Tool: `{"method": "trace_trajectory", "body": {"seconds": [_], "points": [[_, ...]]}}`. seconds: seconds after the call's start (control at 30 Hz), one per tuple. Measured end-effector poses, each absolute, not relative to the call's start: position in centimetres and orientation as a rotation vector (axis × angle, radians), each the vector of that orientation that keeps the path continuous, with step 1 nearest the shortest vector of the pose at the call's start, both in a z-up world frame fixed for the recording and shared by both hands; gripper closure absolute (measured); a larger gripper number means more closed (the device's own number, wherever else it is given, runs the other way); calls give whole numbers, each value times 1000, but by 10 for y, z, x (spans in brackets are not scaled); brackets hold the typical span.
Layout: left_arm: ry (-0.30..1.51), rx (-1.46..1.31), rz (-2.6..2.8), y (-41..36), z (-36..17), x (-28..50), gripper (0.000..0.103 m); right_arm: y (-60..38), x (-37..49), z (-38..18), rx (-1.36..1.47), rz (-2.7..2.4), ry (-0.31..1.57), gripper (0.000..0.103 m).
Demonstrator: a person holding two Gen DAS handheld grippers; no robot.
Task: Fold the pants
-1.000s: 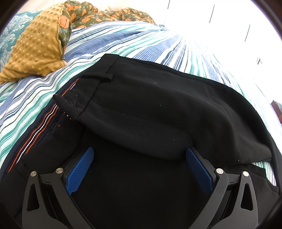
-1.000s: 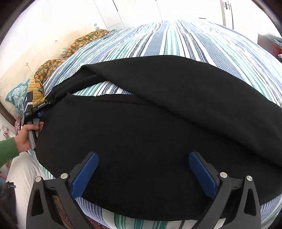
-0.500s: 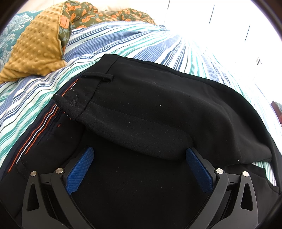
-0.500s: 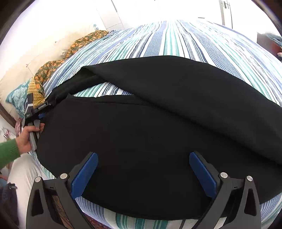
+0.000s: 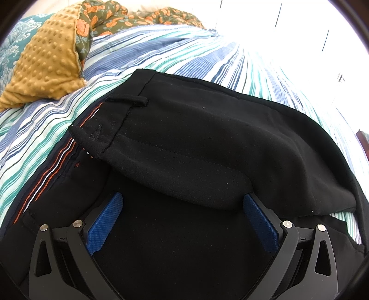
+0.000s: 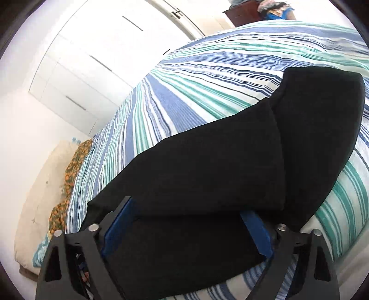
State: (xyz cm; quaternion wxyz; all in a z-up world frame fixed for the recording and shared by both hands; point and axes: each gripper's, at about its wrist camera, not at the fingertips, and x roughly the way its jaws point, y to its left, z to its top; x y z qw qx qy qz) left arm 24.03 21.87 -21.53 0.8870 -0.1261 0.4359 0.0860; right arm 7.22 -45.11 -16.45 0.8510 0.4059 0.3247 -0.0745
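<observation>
Black pants (image 5: 198, 143) lie on a striped bed. In the left wrist view the waistband with a belt loop (image 5: 126, 100) and orange and white inner trim shows, one side folded over the other. My left gripper (image 5: 182, 205) is open, its blue pads (image 5: 105, 221) resting over the black cloth by the waist. In the right wrist view the pant legs (image 6: 230, 161) lie stacked, their hems at the far right. My right gripper (image 6: 189, 219) is open, low over the leg cloth, which lies between its pads (image 6: 257, 233).
The blue, teal and white striped bedspread (image 6: 180, 97) covers the bed. A mustard dotted pillow (image 5: 43, 64) and a floral cloth (image 5: 110, 13) lie at the head. White wardrobe doors (image 6: 92, 62) stand beyond the bed. A dark wooden piece (image 6: 242, 11) stands far right.
My right gripper has swung round sharply and moved down toward the leg ends; its view now looks along the legs. The left gripper and waistband have stayed still.
</observation>
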Motion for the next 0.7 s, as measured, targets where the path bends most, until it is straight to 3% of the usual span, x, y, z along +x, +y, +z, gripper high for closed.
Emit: {"method": "trace_trajectory", "body": {"seconds": [0.1,0.17,0.27,0.4,0.57,0.63,0.7], "points": [[962,-273,161,222,-211,244,0,-465,70,-175,932,-218,687,48],[1052,-255,176,219,-199,249,2,-469,71,-178,920,-265,721,91],[1029,-408,61,208,-166,248,12,-478,68,-167,960,-222,686,96],[984,-512,-144,168,-122,287,8,-469,65,-108,847,-88,569,96],[1139,-595,-268,114,-141,372,9,-461,52,-42,758,80,464,96],[1213,-622,-245,99,-159,394,19,-458,42,-22,757,143,427,96],[1250,-671,-234,91,-173,406,45,-456,30,-6,752,196,396,96]]}}
